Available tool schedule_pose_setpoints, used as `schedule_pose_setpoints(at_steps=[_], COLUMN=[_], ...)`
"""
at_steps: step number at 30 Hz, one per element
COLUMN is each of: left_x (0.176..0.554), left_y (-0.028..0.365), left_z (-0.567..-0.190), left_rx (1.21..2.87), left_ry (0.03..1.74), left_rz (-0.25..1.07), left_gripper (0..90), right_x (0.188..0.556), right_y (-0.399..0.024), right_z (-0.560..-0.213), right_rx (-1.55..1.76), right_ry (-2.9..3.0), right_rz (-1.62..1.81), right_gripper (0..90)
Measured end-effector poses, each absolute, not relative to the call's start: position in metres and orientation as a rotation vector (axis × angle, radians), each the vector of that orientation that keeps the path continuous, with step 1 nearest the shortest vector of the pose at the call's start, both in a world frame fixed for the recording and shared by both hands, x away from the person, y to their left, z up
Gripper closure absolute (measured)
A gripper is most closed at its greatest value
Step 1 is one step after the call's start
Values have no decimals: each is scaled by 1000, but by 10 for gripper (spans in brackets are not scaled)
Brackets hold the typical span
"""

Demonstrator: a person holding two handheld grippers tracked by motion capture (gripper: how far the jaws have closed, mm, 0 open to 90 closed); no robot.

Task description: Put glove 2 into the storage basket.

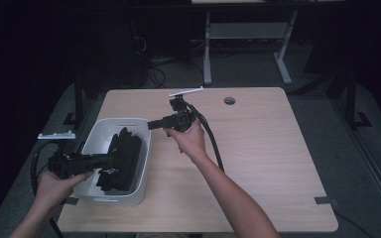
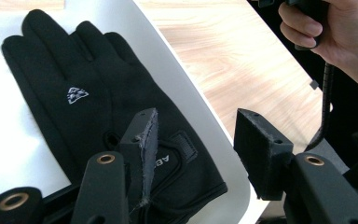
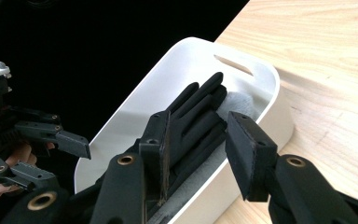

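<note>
A white bin [image 1: 110,122] stands on the left part of the wooden table [image 1: 258,148], and black gloves [image 1: 124,158] lie stacked inside it. The top glove [image 2: 88,93] lies flat with a small white logo on its back. My left gripper [image 1: 110,159] reaches in from the bin's left side. In the left gripper view it [image 2: 196,135] is open above the glove's cuff and the bin's rim [image 2: 186,93], holding nothing. My right gripper [image 1: 151,125] hovers at the bin's far right corner. It [image 3: 198,140] is open over the glove fingers [image 3: 200,112], also holding nothing.
A round cable hole [image 1: 229,100] sits near the table's far edge and a tape mark [image 1: 325,200] at its near right corner. The right gripper's cable [image 1: 213,144] trails across the tabletop. A desk frame [image 1: 207,49] stands on the floor beyond the table.
</note>
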State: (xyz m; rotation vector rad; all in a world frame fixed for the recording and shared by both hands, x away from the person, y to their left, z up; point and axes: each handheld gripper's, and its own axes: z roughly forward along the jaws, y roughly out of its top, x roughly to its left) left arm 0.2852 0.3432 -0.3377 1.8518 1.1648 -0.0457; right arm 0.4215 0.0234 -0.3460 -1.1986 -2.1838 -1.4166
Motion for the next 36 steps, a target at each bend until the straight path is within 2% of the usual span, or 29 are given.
schedule_pose_setpoints(at_steps=[14, 36], left_x=[288, 294], left_y=[324, 285], left_z=[-334, -327], left_rx=[1884, 1907], left_ry=[1122, 1048], left_rz=[-49, -74], left_gripper=[422, 388], right_x=[418, 411], right_y=[1, -50], right_z=[-342, -338], right_rx=[-1222, -1296], right_ry=[-2158, -2114], right_rz=[-1445, -1496], right_gripper=[560, 531])
